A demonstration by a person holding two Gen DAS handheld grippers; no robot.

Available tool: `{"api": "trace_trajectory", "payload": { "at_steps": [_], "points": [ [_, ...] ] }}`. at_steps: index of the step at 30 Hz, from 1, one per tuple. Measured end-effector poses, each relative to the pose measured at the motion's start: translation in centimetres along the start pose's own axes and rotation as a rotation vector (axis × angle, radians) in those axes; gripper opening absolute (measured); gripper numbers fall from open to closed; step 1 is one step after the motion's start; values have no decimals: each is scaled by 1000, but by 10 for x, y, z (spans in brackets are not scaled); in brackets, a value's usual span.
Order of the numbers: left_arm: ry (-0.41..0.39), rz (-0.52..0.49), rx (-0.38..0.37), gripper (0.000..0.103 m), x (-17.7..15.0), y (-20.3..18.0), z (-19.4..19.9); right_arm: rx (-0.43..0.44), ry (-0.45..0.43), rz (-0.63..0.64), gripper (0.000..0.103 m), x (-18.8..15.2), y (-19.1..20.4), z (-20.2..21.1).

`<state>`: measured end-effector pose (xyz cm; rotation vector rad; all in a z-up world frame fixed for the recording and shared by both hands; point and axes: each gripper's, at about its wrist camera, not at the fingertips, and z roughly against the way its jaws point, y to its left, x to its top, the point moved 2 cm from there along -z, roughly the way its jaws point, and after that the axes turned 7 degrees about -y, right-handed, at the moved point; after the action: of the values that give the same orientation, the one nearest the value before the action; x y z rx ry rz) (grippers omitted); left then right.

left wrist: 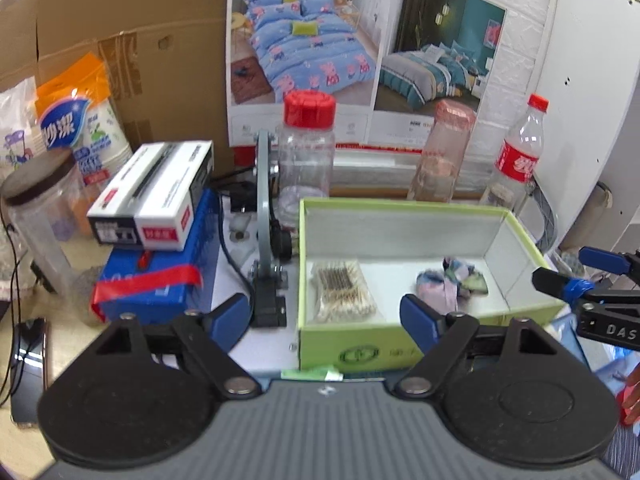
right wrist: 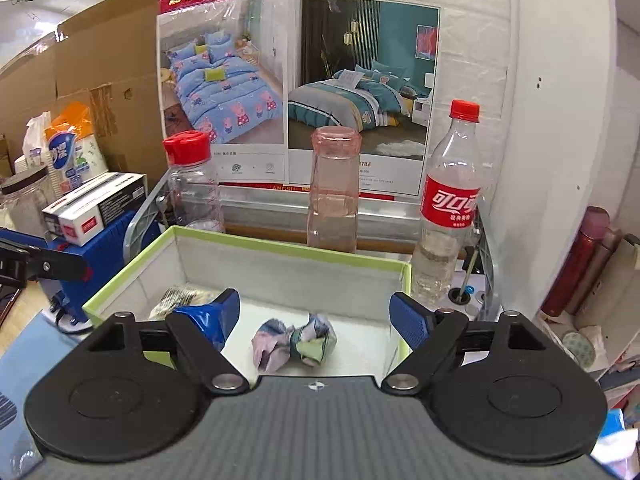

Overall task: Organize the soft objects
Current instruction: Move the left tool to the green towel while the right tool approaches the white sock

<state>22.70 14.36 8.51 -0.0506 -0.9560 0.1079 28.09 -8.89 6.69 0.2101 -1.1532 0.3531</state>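
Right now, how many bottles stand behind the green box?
3: red-lidded clear bottle at left, pink bottle in the middle, cola bottle at right, all behind the green box. More could be hidden.

Soft items lying inside the open green box [left wrist: 400,340].

The box has lime-green walls and a pale grey-white lining, and sits open-topped at centre right of the left wrist view and at lower centre of the right wrist view. A clear packet of cotton swabs [left wrist: 345,293] lies flat on the floor at the box's left end, their wooden sticks bundled side by side. Well apart from it, toward the right end, lies a crumpled cloth [right wrist: 294,340] in pink, blue-grey and pale green, bunched into two touching lumps.
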Motion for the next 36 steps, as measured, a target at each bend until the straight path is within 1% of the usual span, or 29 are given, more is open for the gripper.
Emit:
{"api": "trace_trajectory", "payload": {
  "at_steps": [2, 3, 4, 5, 7, 9, 13, 16, 18, 20, 21, 23, 25, 26, 27, 29, 31, 32, 34, 36],
  "points": [
    [20, -9, 6, 85, -14, 1, 2, -5, 5, 5, 69, -9, 2, 12],
    [33, -15, 10, 90, -22, 1, 2, -8, 7, 6, 69, -14, 3, 17],
    [47, -20, 14, 99, -30, 1, 3, -9, 11, 6, 70, -20, 3, 23],
    [54, -28, 18, 103, -39, 2, 4, -9, 20, 5, 70, -26, 4, 27],
    [51, -47, 21, 102, -53, 2, 9, -14, 33, -1, 70, -38, 4, 35],
    [41, -59, 26, 102, -62, 2, 17, -16, 27, -25, 70, -51, 2, 47],
    [44, -66, -1, 102, -64, -1, 22, -11, 11, -93, 70, -69, -3, 68],
    [72, -96, 5, 102, -61, -9, 7, -14, -27, -159, 70, -79, -8, 86],
    [116, -126, 37, 102, -62, -11, -12, -13, -53, -201, 70, -85, -11, 98],
    [174, -116, 72, 102, -63, -6, -35, -21, -63, -221, 71, -90, -15, 106],
    [192, -105, 73, 102, -63, -5, -44, -28, -65, -224, 71, -92, -17, 108],
    [230, -92, 40, 102, -62, -3, -60, -42, -57, -222, 71, -94, -21, 108],
    [277, -117, -2, 102, -63, -6, -74, -66, -48, -218, 71, -96, -26, 103],
    [285, -135, -7, 102, -64, -7, -79, -71, -42, -218, 71, -97, -28, 100],
    [291, -155, -1, 102, -65, -7, -83, -73, -34, -222, 71, -97, -31, 97],
    [308, -196, 38, 102, -69, -3, -90, -80, -19, -235, 71, -99, -36, 90],
    [299, -214, 76, 102, -74, 10, -88, -87, 1, -236, 71, -100, -40, 81],
    [290, -200, 77, 102, -76, 20, -85, -88, 10, -240, 71, -102, -41, 78],
    [280, -133, 87, 102, -77, 43, -76, -79, 26, -251, 71, -103, -44, 70],
    [257, -88, 120, 102, -79, 66, -65, -81, 43, -263, 71, -105, -46, 62]
  ]
}}
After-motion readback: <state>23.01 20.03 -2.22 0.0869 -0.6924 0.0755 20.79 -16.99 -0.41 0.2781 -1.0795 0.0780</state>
